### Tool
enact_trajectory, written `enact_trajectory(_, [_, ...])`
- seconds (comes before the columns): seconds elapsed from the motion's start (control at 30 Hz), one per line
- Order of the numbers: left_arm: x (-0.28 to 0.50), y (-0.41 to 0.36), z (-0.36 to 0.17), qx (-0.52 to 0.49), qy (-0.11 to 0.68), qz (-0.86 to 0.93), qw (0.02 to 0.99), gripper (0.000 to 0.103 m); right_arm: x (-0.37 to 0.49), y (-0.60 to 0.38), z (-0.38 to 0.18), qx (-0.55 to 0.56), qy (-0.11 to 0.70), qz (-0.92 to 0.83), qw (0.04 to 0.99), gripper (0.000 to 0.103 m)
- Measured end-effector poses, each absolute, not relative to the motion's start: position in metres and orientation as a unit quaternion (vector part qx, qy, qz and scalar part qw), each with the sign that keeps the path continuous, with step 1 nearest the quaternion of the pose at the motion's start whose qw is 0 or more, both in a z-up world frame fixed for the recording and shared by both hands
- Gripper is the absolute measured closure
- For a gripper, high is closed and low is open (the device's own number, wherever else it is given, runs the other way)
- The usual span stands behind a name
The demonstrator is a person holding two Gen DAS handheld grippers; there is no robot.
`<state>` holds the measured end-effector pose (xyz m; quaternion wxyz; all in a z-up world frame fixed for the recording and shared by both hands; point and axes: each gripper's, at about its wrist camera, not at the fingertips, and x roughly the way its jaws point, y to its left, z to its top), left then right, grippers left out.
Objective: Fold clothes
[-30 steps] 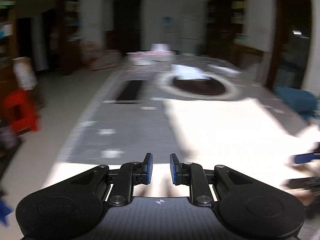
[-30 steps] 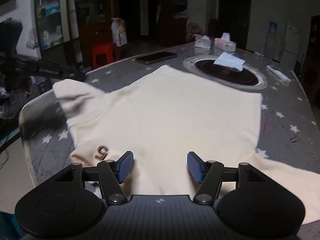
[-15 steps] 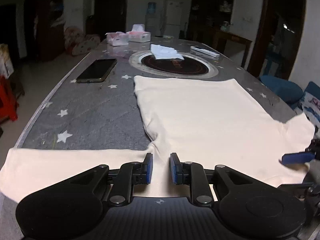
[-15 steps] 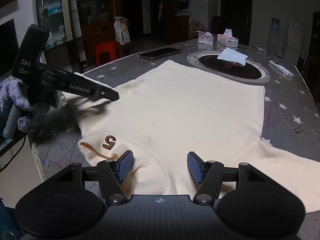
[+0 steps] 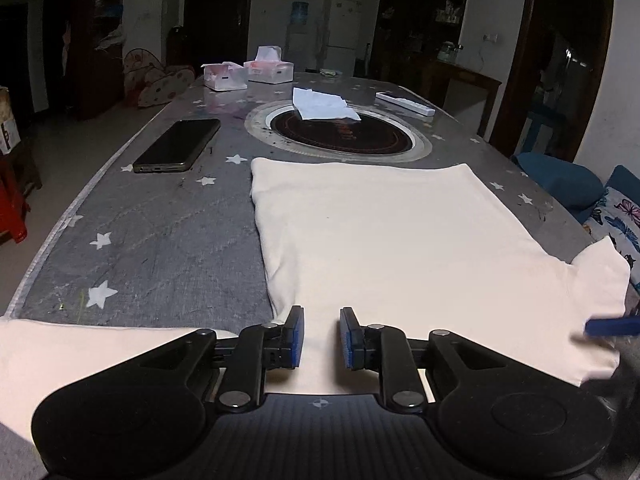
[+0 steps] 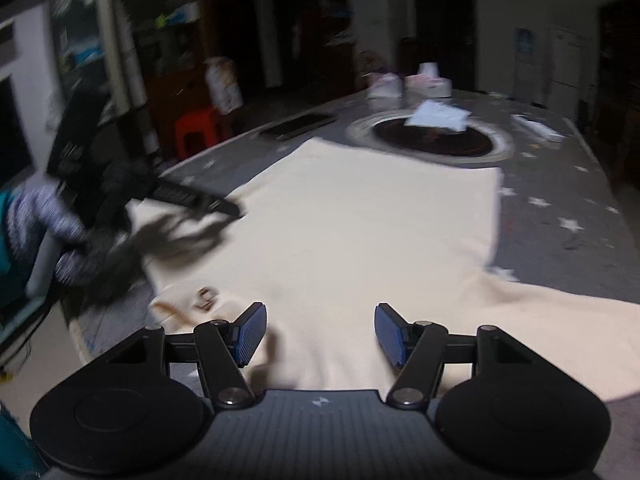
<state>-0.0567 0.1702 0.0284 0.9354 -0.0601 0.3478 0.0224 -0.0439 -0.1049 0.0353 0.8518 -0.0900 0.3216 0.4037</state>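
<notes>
Since half a second ago the left gripper (image 5: 322, 338) has moved in over the cream long-sleeved cotton top (image 5: 400, 248), jaws narrowly parted around nothing. The right gripper (image 6: 320, 334), now blurred by motion, gapes wide near the collar, empty. The top lies flat, sleeves outspread, suggesting a fold is being set up. The grey star-printed table (image 5: 160, 232) also carries a black phone (image 5: 178, 145) in a dim room.

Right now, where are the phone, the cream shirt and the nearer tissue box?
phone (image 5: 178, 145): left wrist view, middle of its dark screen.
cream shirt (image 5: 384, 236): left wrist view, flat body panel.
nearer tissue box (image 5: 225, 76): left wrist view, front face.
</notes>
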Motion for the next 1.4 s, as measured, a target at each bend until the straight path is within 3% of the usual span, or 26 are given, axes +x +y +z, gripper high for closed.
enact_trajectory(0.07, [-0.060, 0.164, 0.031, -0.056, 0.346, 0.021, 0.936, 0.068, -0.035, -0.120, 0.038, -0.071, 0.320, 0.378, 0.866, 0.042])
enact_trajectory(0.37, [-0.071, 0.115, 0.040, -0.036, 0.333, -0.046, 0.941, 0.061, -0.022, -0.158, 0.025, -0.068, 0.349, 0.310, 0.882, 0.048])
enact_trajectory(1.0, [-0.114, 0.081, 0.034, 0.036, 0.320, -0.098, 0.942, 0.055, -0.063, -0.100, 0.024, -0.151, 0.313, 0.408, 0.844, 0.047])
enact_trajectory(1.13, [-0.104, 0.077, 0.045, 0.030, 0.304, -0.102, 0.947, 0.049, -0.051, -0.128, 0.036, -0.107, 0.309, 0.371, 0.869, 0.047])
enact_trajectory(1.4, [-0.084, 0.050, 0.048, 0.037, 0.303, -0.126, 0.944, 0.047, 0.003, -0.198, 0.038, -0.062, 0.316, 0.222, 0.920, 0.048])
